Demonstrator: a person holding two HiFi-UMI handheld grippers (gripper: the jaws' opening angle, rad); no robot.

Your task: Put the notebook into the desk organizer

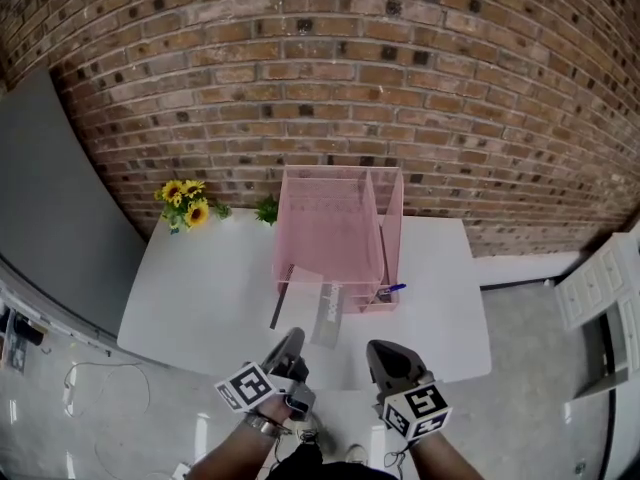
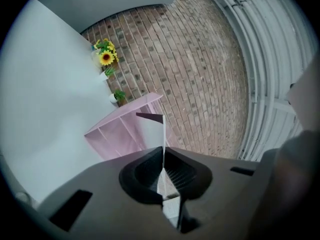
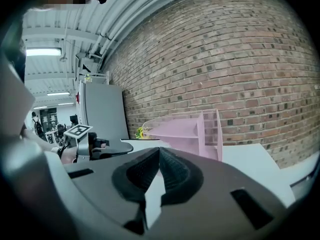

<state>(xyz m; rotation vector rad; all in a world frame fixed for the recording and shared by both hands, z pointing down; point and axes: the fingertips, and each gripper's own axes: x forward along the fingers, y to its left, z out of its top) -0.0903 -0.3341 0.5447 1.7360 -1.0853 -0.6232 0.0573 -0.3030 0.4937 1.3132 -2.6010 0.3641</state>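
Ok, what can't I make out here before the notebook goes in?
- notebook: left gripper view, nearly edge-on; cover unseen, lower part hidden by the left gripper.
- desk organizer slots: head view, mesh walls hide any contents; blue item at its front is too small to identify.
- grey strip in front of it: head view, print too small to read.

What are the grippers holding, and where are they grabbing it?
The left gripper pinches the notebook by one thin edge; the rest sticks out toward the pink organizer. The right gripper is shut and holds nothing.
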